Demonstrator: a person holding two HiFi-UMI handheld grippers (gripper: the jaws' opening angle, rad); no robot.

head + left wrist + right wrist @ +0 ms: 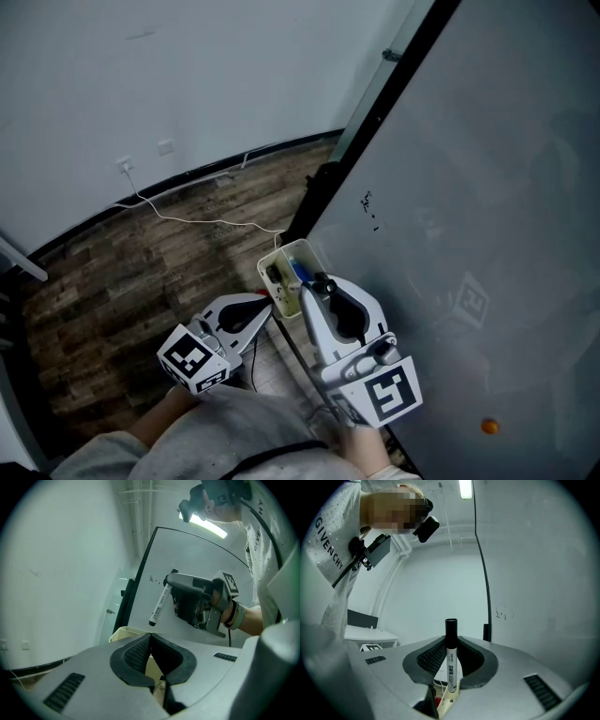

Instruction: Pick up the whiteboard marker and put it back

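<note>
The left gripper (150, 637), fingers (135, 654) together, faces the right gripper (172, 579) holding a tilted whiteboard marker (158, 605).

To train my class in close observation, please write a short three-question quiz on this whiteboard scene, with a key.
1. True or false: the right hand-held gripper is closed on the whiteboard marker.
2. What colour is the marker's free end? A red, B black, C green.
3. Fill in: the jaws of the left hand-held gripper stand ____, with nothing between them.
Key: 1 true; 2 B; 3 together.
</note>
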